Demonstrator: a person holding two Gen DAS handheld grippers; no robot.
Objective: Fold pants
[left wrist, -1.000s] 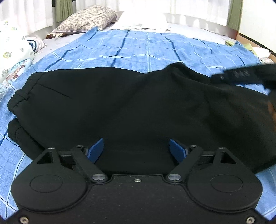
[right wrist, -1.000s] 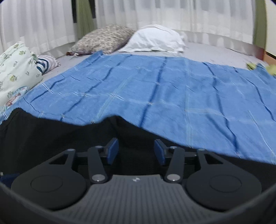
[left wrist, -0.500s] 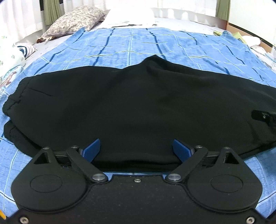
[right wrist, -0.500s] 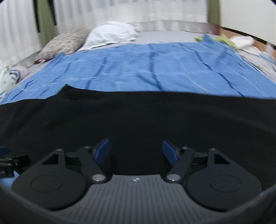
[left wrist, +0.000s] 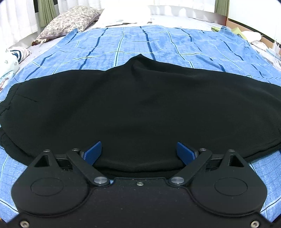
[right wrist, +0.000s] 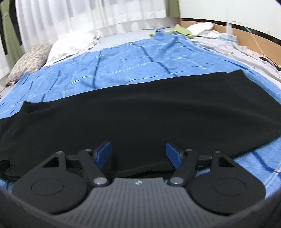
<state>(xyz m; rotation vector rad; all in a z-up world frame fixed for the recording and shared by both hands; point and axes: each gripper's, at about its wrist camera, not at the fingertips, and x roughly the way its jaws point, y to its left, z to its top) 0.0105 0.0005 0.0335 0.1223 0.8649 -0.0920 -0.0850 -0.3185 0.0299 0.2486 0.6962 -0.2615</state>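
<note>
Pants (left wrist: 140,108) flat on blanket (left wrist: 133,42), both grippers (left wrist: 139,152) (right wrist: 138,154) spread wide w/ nothing held

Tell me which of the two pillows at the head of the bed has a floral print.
The left pillow, beside the green curtain, carries a small dark floral print. The pillow to its right is plain white.

A bed (left wrist: 184,18) carries a blue checked sheet (left wrist: 133,40), black pants (left wrist: 133,108) spread across it, and pillows (left wrist: 68,21).
</note>
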